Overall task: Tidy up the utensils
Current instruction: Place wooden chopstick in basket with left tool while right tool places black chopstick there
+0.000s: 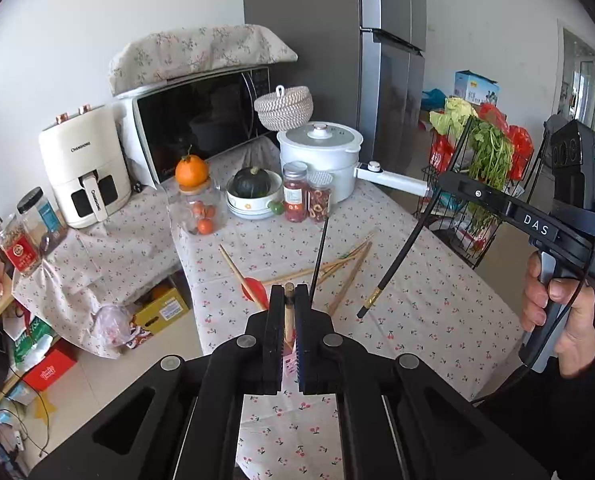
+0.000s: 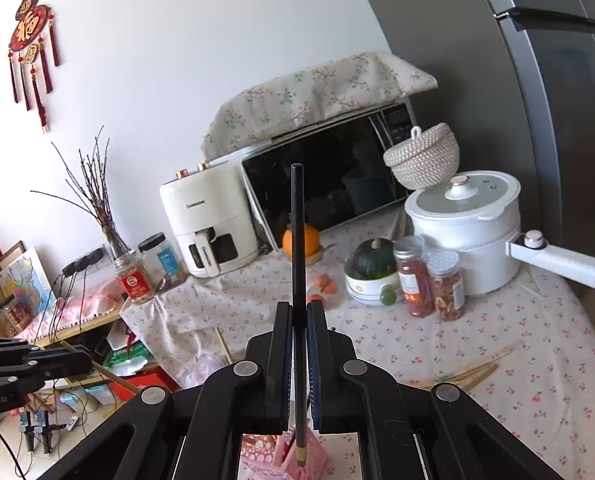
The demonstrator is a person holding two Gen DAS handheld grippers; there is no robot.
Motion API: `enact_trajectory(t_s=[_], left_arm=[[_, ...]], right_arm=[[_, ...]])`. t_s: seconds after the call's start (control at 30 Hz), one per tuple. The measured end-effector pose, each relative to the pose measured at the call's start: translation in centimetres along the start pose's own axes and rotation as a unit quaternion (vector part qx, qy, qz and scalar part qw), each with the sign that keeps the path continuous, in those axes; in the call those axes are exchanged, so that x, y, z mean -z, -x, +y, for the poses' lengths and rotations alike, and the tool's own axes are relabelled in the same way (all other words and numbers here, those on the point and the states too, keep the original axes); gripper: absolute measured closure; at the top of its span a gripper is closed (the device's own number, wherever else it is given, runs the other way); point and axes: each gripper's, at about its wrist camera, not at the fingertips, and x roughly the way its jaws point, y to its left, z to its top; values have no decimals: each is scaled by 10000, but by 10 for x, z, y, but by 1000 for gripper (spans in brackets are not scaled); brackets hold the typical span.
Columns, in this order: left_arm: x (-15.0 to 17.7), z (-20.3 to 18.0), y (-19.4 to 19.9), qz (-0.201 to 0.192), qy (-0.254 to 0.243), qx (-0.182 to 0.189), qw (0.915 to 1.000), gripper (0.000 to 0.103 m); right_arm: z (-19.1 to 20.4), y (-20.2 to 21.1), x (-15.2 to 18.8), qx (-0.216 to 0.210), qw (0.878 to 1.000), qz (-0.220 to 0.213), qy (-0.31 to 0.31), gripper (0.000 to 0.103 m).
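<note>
I saw white walls (image 2: 177,60), a tall grey fridge (image 1: 393,80), a beige tiled floor (image 1: 109,392) and a table under a cherry-print cloth (image 1: 417,312), all in daylight.

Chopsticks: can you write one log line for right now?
left gripper: shut on wooden chopstick | right gripper: shut on black chopstick | pink holder: below

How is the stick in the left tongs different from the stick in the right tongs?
The left tongs pinch a pale wooden chopstick; the right tongs pinch a black chopstick with a gold band. The black chopstick sticks out far past its tongs, while the wooden chopstick barely shows above its tongs. Both are thin chopsticks held tight, off the table.
</note>
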Motion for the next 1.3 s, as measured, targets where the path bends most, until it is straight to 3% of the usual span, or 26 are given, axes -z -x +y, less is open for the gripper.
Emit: enact_trajectory(t_s=[0.2,0.4,0.63,0.7,0.77,0.83,0.9,1.03,1.3], left_arm=[[-12,9,-46,700,32,152,9974,99],[-19,25,-88,1187,278,237,9923,99],[-22,40,-108,1122,751,382,9901,96],[-21,44,-108,1073,861,379,9898,86],[-19,45,-105,975,958,403,9898,69],[-17,48,-100,837,1081,406,9898,54],[-14,49,-95,694,1202,420,9894,50],[-6,47,-84,361,1462,410,9878,34],[12,30,-85,-142,1805,386,9827,22]], right_arm=[[17,-38,7,-133,9998,124,121,97],[19,-82,22,-112,9970,746,146,97],[15,-112,39,-196,9918,1264,24,92],[11,-110,38,-263,9916,1259,-99,91],[9,-105,34,-310,9925,1167,-173,74],[6,-97,28,-279,9940,1030,-224,65],[1,-88,24,-283,9947,941,-298,62],[-8,-71,17,-175,9956,813,-436,42],[-41,-48,16,268,9939,777,-732,15]])
